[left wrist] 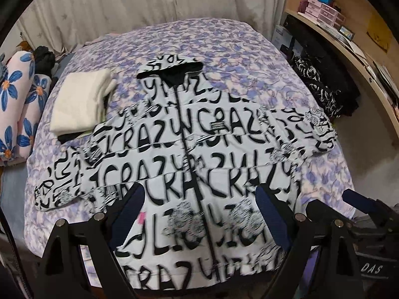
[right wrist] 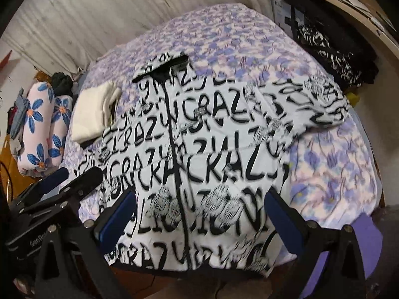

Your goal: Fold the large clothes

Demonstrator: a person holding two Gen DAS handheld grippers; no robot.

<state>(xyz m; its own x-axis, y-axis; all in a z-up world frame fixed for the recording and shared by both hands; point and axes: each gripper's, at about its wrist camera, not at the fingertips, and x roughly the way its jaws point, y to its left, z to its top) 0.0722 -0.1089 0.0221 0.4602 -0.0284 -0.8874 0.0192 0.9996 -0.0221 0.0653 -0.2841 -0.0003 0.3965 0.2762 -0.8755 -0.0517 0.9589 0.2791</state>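
The printed jacket point(left wrist: 194, 134) lies spread face-up on the bed point(left wrist: 324, 174), sleeves out. Both the left gripper point(left wrist: 199, 214) and right gripper point(right wrist: 199, 219) hover over its hem, fingers wide and empty. Pinching only the top layer would probably drag the slippery shell crooked, towards the folded cream garment point(left wrist: 79, 104).

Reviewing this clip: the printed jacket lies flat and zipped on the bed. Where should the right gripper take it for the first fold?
Probably the right sleeve near its cuff, coming in from the bed's right side. The jacket lies face up with that sleeve spread outward, free and flat, so its edge can be pinched and carried across the zip. The right gripper hovers open above the hem.
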